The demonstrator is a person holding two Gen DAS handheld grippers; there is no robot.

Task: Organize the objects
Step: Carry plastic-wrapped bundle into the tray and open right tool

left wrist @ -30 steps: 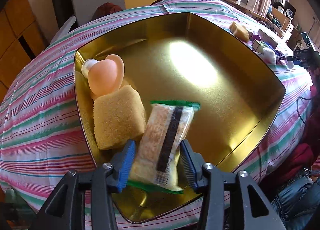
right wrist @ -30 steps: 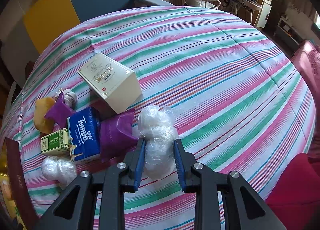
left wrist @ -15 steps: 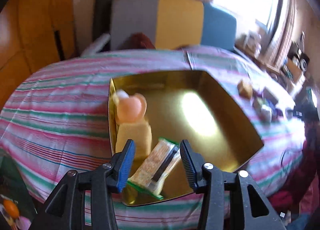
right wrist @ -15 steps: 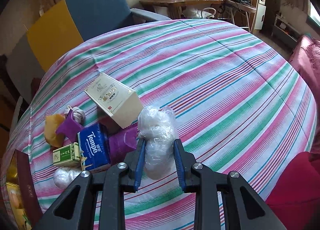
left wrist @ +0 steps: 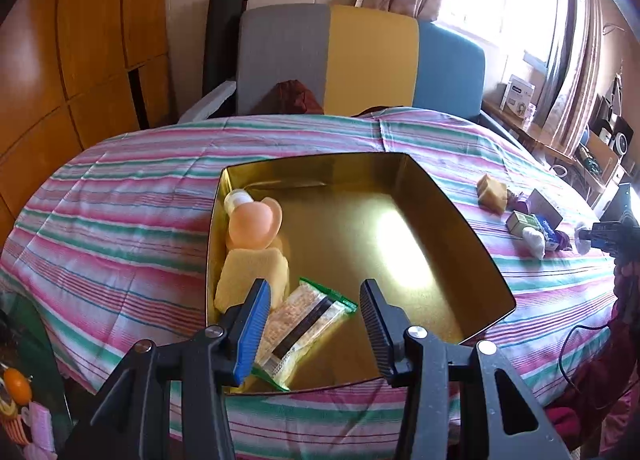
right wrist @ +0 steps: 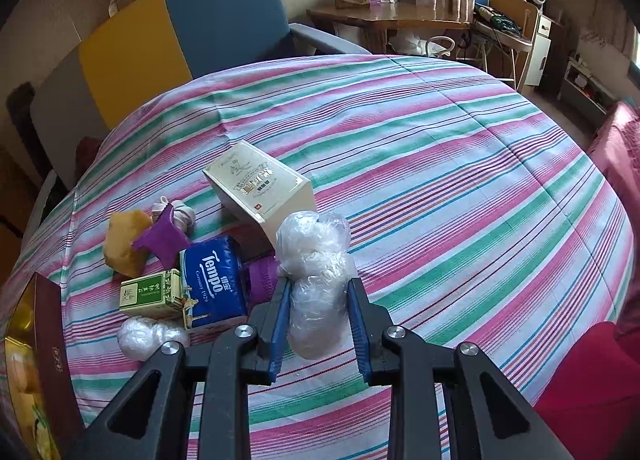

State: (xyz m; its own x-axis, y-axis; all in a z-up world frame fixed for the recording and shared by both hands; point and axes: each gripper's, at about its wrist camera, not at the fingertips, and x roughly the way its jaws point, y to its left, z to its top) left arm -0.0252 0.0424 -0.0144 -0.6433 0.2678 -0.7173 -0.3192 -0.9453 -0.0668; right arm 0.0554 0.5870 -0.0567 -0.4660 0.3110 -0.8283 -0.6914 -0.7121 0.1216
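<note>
Plastic-wrapped bundle (right wrist: 316, 284): clamped between the fingers (right wrist: 280, 324) of the right gripper (right wrist: 318, 326), upper part sticking out past the tips, over the striped table (right wrist: 460, 199).
Right gripper: clenched on the bundle.
Snack packet (left wrist: 300, 326): lay flat in the gold tin (left wrist: 460, 244), near corner, touching the yellow sponge (left wrist: 252, 280).
Peach bottle (left wrist: 252, 221): in the tin's left side, just beyond the sponge.
Left gripper (left wrist: 314, 326): fingers spread wide, grasping nothing, held above the packet.
Pile on table: cream box (right wrist: 260, 187), Tempo tissue pack (right wrist: 214, 284), green carton (right wrist: 154, 296), purple pouch (right wrist: 162, 238), second wrapped ball (right wrist: 140, 338), all close together left of the bundle.
Backdrop: tricolour chair (left wrist: 360, 59).
</note>
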